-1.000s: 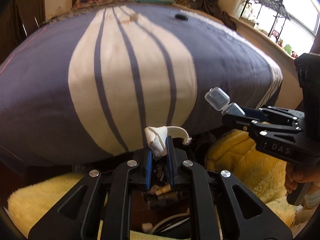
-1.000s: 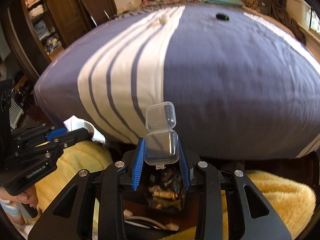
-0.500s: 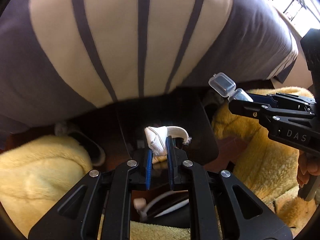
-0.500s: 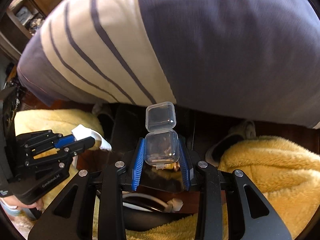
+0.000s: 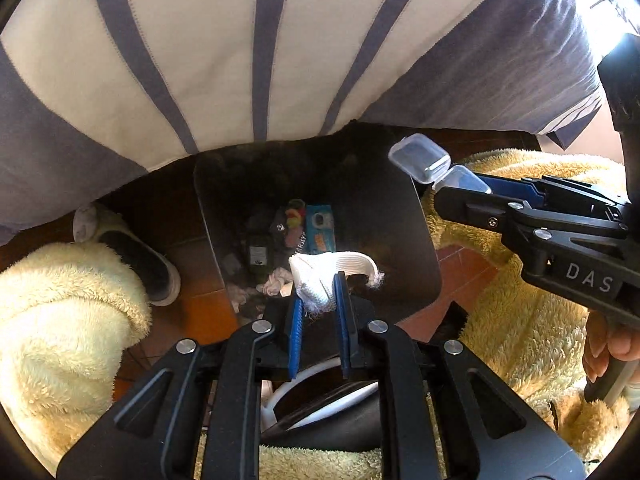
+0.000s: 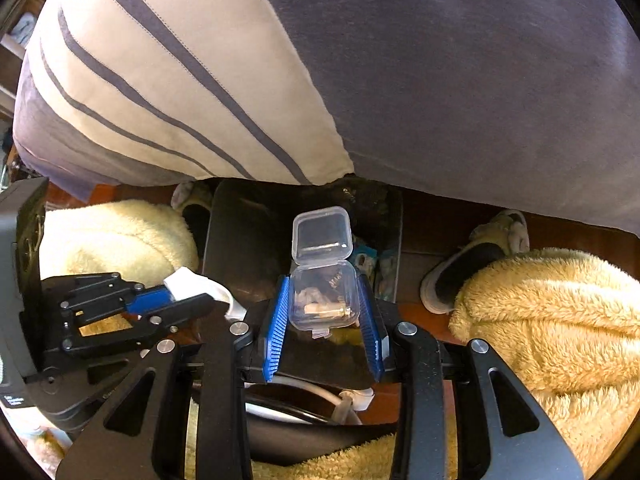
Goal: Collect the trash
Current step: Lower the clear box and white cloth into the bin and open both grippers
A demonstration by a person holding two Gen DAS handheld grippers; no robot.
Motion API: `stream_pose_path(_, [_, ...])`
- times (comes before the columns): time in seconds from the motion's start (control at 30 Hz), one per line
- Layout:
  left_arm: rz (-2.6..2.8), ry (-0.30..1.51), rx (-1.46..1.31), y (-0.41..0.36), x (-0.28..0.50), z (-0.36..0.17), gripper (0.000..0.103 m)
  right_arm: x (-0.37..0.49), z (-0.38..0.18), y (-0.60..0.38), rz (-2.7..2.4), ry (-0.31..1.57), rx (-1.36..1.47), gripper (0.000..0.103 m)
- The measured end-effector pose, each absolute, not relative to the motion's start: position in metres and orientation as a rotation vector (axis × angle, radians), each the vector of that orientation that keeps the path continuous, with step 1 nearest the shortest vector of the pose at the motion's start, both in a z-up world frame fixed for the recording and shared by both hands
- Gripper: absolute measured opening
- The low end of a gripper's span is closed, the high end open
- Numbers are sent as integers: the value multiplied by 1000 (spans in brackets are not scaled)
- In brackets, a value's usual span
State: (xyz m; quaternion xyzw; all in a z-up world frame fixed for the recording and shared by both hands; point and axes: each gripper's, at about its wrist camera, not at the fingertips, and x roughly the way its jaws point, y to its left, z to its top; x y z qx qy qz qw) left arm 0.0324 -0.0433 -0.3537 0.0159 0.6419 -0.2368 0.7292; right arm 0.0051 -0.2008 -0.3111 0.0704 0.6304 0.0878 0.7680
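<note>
My left gripper [image 5: 317, 286] is shut on a crumpled white cloth scrap [image 5: 316, 280] and holds it over a dark trash bin [image 5: 400, 216] on the floor by the bed. The bin holds wrappers, tissues and small packets. My right gripper [image 6: 324, 296] is shut on a small clear plastic box [image 6: 323, 300] with its lid hinged open, also above the bin [image 6: 244, 236]. The box also shows in the left wrist view [image 5: 428, 160], with the right gripper [image 5: 464, 184] at the bin's right edge. The left gripper [image 6: 200, 294] and its cloth [image 6: 192, 282] show at left in the right wrist view.
The bed with a purple and cream striped cover [image 5: 240, 48] overhangs the bin's far side. Grey slippers [image 5: 132, 248] [image 6: 472, 264] lie on the red tile floor either side. Fluffy yellow fabric [image 5: 520, 320] flanks the bin left and right.
Both grippers have tilted down from looking across the bed to looking into the bin, and moved over it. Each still holds its item.
</note>
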Motion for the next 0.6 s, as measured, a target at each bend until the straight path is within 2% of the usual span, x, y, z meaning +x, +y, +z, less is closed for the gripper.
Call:
stream_pose_path(0.1, [-509,1414,40,-41,32,-353,27,7,-309,-202,195,1360,168,37])
stream_pose_path(0.13, [-496,1411,47,-41,32,-352,33,8,-308,-203,193,1356,172,44])
stream_pose_path(0.2, [-479,1404,53,-38,32,-348,36,8,-305,-207,179,1342,176,50])
stream_pose_path(0.3, [-454,1384,41,-32,33,-338,49,6,-294,-214,152,1308,181,57])
stream_pose_path(0.37, [-439,1357,36,-28,32,-327,62,4,-284,-218,133,1275,172,69])
stream_pose_path(0.4, [-436,1340,34,-27,32,-320,65,3,-277,-220,117,1249,164,72])
stream_pose_path(0.47, [-426,1293,45,-26,31,-302,77,0,-264,-226,84,1201,157,86])
stream_pose_path(0.53, [-419,1237,71,-28,28,-283,85,-2,-253,-231,56,1160,151,94])
stream_pose_path(0.6, [-413,1190,84,-29,26,-266,90,-3,-242,-234,48,1127,139,95])
